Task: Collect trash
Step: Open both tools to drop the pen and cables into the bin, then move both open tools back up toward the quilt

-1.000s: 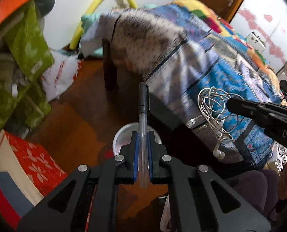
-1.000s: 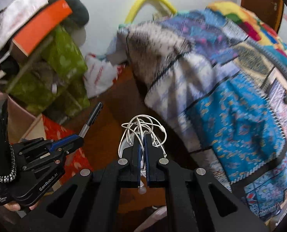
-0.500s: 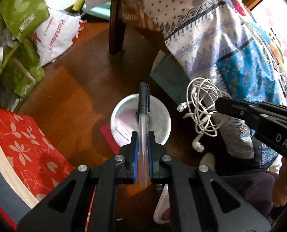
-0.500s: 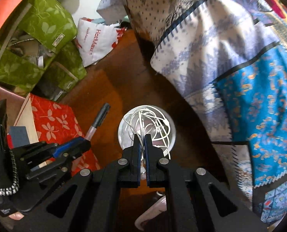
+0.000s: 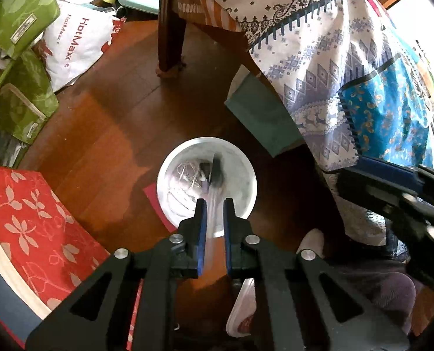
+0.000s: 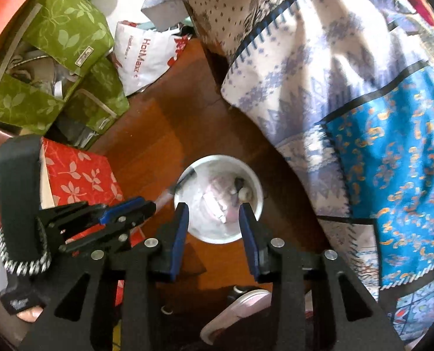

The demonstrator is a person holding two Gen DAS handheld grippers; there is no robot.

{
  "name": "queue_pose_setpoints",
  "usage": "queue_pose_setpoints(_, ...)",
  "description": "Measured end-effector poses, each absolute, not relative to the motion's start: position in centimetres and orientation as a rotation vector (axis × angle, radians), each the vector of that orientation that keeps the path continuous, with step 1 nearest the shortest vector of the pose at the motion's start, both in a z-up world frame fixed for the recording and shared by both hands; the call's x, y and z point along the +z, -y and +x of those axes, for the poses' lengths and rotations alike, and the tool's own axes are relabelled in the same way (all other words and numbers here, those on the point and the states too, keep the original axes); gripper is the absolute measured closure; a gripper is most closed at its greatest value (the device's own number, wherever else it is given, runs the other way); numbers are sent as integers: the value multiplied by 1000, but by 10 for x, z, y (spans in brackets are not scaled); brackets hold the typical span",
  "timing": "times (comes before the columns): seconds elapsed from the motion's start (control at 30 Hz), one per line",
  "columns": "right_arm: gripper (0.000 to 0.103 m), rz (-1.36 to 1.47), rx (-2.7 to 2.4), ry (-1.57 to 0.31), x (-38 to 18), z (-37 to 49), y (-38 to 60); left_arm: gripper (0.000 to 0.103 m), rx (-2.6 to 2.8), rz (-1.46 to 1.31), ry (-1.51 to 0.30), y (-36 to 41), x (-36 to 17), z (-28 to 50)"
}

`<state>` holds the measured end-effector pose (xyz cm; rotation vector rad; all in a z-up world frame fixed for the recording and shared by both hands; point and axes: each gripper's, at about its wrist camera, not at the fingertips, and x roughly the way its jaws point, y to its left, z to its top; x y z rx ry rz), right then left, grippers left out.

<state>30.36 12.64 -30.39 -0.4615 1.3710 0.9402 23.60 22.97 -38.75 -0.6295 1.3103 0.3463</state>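
Note:
A white round bin (image 5: 170, 172) stands on the wooden floor, also in the right wrist view (image 6: 257, 187). My left gripper (image 5: 214, 204) is right above it, jaws parted, and a clear pen with a black cap (image 5: 215, 172) is blurred, slipping from between the jaws into the bin. The pen also shows in the right wrist view (image 6: 176, 185) at the bin's left rim. A tangle of white earphones (image 5: 189, 174) lies inside the bin. My right gripper (image 6: 214, 209) is open and empty over the bin.
A bed with a patterned quilt (image 5: 348, 73) and a dark wooden leg (image 5: 170, 29) is behind and right. Green fabric boxes (image 5: 18, 67), a white HotMax bag (image 5: 76, 44) and a red flowered box (image 5: 35, 228) crowd the left. A slipper (image 5: 243, 313) lies near.
Both grippers have dropped closer over the bin. My right gripper opened and the earphones fell into the bin. My left gripper opened and the pen is sliding out.

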Motion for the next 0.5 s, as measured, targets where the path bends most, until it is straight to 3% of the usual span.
queue_pose_setpoints(0.1, 70, -471, 935, -1330, -295, 305, -117, 79, 361, -623, -1311, -230, -386, 240)
queue_pose_setpoints(0.5, 70, -456, 902, -1165, -247, 297, -78, 79, 359, -514, -1193, -207, -316, 232)
